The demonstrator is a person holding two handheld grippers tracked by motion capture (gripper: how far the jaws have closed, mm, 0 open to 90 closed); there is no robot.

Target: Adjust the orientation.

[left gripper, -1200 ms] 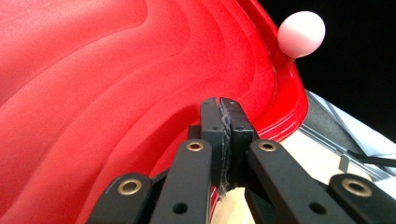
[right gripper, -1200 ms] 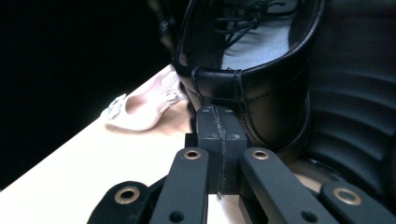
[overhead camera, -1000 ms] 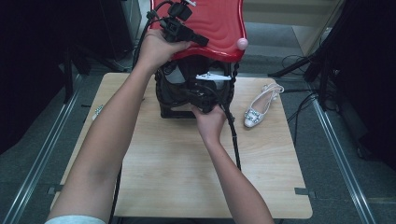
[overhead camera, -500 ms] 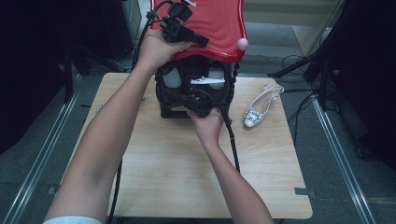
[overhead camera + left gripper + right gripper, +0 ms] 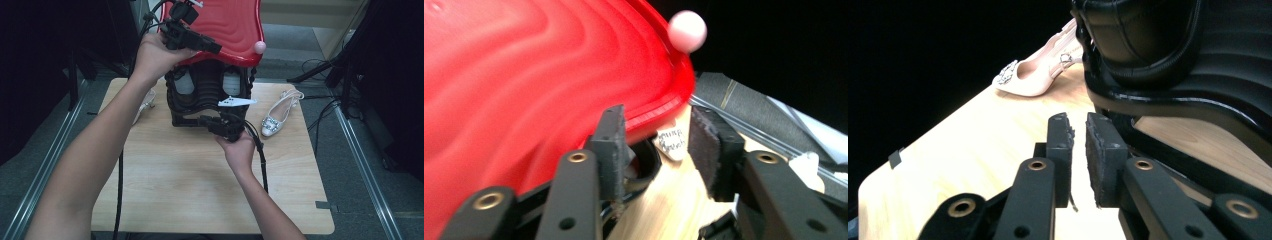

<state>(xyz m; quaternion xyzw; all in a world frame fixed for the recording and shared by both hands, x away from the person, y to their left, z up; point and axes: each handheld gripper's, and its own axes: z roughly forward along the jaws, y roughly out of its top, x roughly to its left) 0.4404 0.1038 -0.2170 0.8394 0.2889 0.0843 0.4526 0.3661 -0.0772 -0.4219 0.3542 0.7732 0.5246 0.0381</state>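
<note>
- The black box [image 5: 210, 97] stands upright near the far edge of the desk [image 5: 200, 190], between two pale heeled shoes, its open face turned to the person; its red lid [image 5: 230, 27] is tipped up and back, a pink knob [image 5: 260, 47] at its right corner.
- A white tag [image 5: 671, 142] carries handwriting too blurred to read.
- The left tongs [image 5: 192, 40] have just been opening; the pads now flank the lid's rim without pressing it.
- The right tongs [image 5: 220, 125], slightly parted and just opening, grip nothing beside the box's base.
</note>
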